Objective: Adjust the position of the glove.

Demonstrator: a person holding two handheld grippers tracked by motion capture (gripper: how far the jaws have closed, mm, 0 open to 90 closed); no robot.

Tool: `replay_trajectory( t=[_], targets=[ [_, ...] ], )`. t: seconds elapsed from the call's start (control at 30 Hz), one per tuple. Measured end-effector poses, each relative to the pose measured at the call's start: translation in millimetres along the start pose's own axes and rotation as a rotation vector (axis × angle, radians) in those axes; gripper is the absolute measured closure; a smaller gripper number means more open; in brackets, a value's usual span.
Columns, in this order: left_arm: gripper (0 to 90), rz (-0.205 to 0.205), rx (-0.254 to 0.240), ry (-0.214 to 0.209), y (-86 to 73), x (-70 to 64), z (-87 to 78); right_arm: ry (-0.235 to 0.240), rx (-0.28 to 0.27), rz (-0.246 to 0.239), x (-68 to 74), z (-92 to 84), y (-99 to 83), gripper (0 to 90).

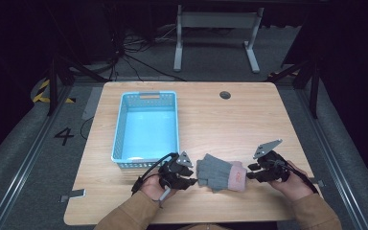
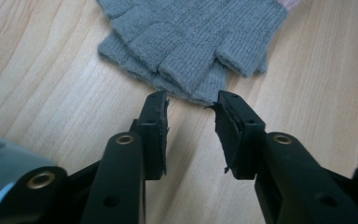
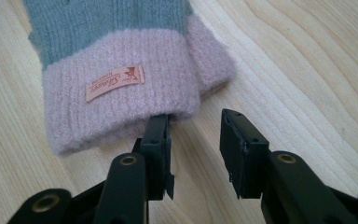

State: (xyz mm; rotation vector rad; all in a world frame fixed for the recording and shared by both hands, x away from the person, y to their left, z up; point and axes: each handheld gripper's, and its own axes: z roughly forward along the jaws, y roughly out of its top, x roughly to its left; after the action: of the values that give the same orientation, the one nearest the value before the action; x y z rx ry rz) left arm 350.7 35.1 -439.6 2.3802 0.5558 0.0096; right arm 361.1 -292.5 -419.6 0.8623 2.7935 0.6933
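Observation:
Grey fingerless gloves (image 1: 215, 172) with pink cuffs lie stacked flat near the table's front edge, between my two grippers. My left gripper (image 1: 194, 182) is at their finger end. In the left gripper view its jaws (image 2: 191, 105) stand open on bare wood, tips just short of the knitted finger stubs (image 2: 191, 37). My right gripper (image 1: 250, 171) is at the cuff end. In the right gripper view it is open (image 3: 196, 122), with one jaw tip at the rim of the pink cuff (image 3: 121, 79), which bears a small orange label (image 3: 115, 82). Nothing sits between either pair of pads.
A light blue plastic basket (image 1: 120, 129) stands on the left half of the wooden table (image 1: 239, 120), just behind my left gripper. A round cable hole (image 1: 225, 95) is at the back. A grey table frame (image 1: 215, 21) and cables (image 1: 139, 52) lie on the floor beyond.

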Motion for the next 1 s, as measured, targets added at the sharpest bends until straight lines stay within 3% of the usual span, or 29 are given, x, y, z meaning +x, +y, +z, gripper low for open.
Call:
replay_trajectory(
  t=[0.37, 0.7, 0.8, 1.0],
  targets=[
    [71.9, -0.020, 0.080, -0.027, 13.1, 1.0, 16.9, 0.004, 0.003, -0.002, -0.2, 1.4, 0.0, 64.0],
    [72.6, -0.056, 0.090, -0.005, 14.9, 3.4, 19.7, 0.004, 0.008, -0.011, 1.1, 2.4, 0.3, 65.1],
    [74.4, -0.028, 0.096, -0.013, 16.3, 1.3, 20.5, 0.004, 0.008, -0.013, 1.9, 2.7, 0.8, 65.4],
    [76.8, -0.027, 0.094, -0.010, 19.7, -1.8, 21.3, 0.001, 0.012, -0.010, 3.2, 3.7, 1.2, 65.9]
  ],
)
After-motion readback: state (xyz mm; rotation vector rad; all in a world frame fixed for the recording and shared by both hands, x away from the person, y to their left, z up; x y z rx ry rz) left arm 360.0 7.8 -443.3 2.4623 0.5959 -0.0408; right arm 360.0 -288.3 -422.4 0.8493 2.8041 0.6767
